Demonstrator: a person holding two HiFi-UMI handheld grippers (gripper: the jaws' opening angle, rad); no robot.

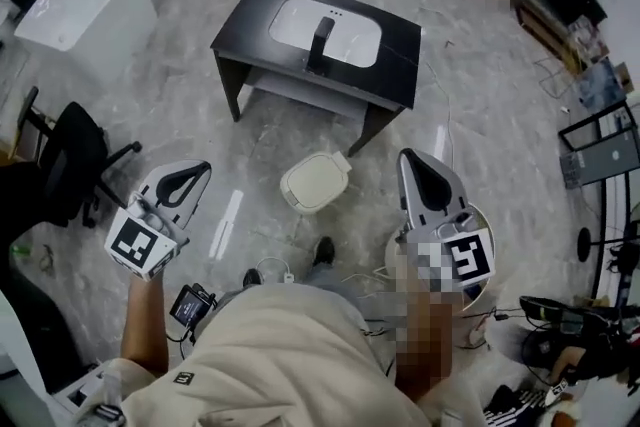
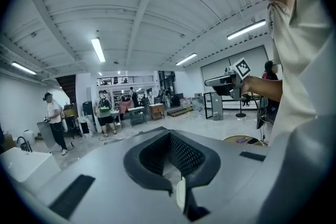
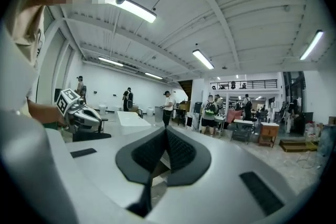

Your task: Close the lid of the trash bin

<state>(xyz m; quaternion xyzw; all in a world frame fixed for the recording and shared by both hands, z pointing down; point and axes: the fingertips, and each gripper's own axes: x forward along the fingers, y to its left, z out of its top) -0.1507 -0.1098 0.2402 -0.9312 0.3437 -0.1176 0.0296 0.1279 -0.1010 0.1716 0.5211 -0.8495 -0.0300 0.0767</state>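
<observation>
The cream trash bin (image 1: 315, 183) stands on the marble floor in front of the black table, its lid lying flat on top. It shows only in the head view. My left gripper (image 1: 203, 168) is held up at the left of the bin, well above the floor, its jaws together with nothing between them. My right gripper (image 1: 408, 155) is raised at the bin's right, jaws also shut and empty. Both point roughly level out into the room. In the left gripper view the tips (image 2: 170, 135) meet, and the right gripper (image 2: 228, 81) shows beyond them. The right gripper view shows its own tips (image 3: 165, 131) closed.
A black table (image 1: 400, 65) with a white inset basin (image 1: 325, 30) stands behind the bin. A white cabinet (image 1: 85, 10) and a black office chair (image 1: 70, 150) are at the left. A round stand (image 1: 482, 215) and cables lie by my feet. Several people stand far off.
</observation>
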